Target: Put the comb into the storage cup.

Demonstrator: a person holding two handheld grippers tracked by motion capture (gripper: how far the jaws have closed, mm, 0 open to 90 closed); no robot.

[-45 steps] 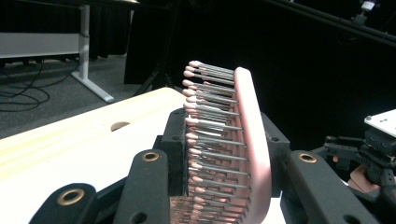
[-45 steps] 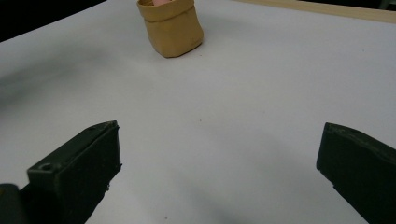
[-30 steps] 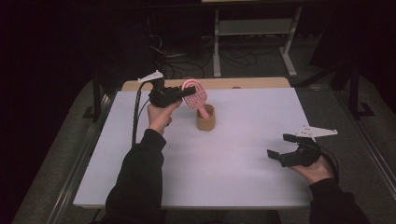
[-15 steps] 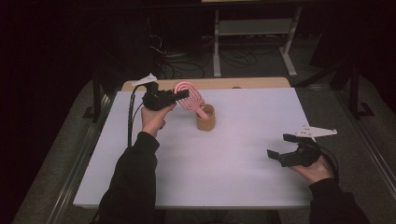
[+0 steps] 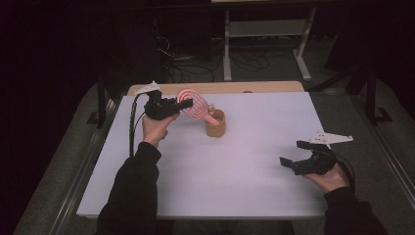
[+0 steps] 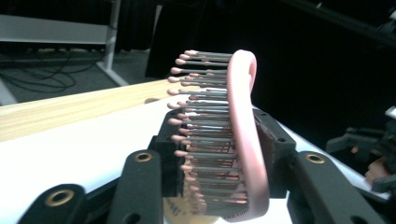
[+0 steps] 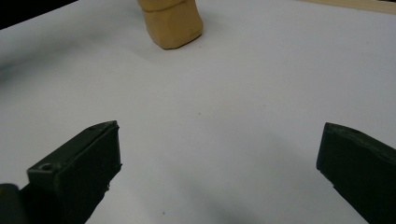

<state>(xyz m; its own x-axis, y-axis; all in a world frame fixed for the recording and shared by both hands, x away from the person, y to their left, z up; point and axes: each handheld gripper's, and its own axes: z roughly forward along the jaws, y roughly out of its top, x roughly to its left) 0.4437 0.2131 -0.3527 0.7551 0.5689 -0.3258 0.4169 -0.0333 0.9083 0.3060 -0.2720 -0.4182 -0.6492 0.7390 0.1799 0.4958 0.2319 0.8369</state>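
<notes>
white table (image 5: pixel 235 176); pink brush (image 5: pixel 192 105) clamped in left tongs (image 5: pixel 182 104).

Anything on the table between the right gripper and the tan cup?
No. In the right gripper view, bare white table runs from the open right gripper to the tan cup.

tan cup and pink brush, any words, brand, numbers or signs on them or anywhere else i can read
None can be read.
Tan cylindrical cup: a few tiny dark specks on its wall in the right gripper view, too small to tell if they are print.
Pink oval hairbrush clamped in the left gripper: no text.
White table sheet: plain, no marks.
Right gripper, jaws apart: no label visible.
</notes>
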